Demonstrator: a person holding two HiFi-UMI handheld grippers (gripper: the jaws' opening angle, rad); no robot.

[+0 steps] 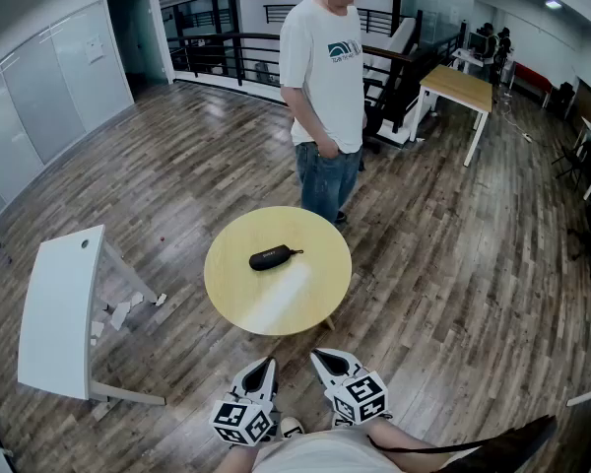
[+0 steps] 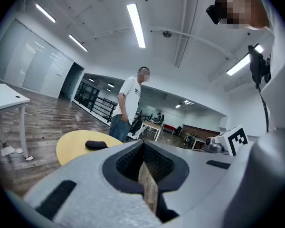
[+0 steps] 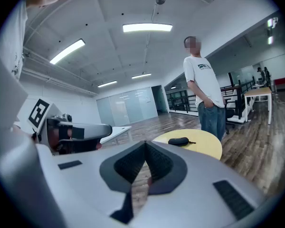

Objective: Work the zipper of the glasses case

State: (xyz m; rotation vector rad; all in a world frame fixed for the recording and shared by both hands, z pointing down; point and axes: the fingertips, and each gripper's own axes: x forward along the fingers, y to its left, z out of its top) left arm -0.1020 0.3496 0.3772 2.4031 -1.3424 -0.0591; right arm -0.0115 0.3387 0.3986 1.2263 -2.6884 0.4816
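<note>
A black oval soft-shell glasses case (image 1: 274,258) lay near the middle of a round yellow wooden table (image 1: 305,304) at the centre of the head view, its zipper pull (image 1: 297,252) trailing off its right end. Both tongs were at the bottom centre of the frame, well apart from the table and the case. The left gripper (image 1: 266,362) had its jaws brought together at the tips with nothing between them; in its own view the glasses case (image 2: 96,145) sat at centre left on the table (image 2: 69,151). The right gripper (image 1: 318,355) was likewise closed and empty, with the case (image 3: 179,141) at centre right in its view. A person in a white T-shirt and blue jeans (image 1: 325,97) stood just beyond the table at top centre. A white rectangular table (image 1: 59,313) stood at lower left on the wood-plank floor (image 1: 453,264).
</note>
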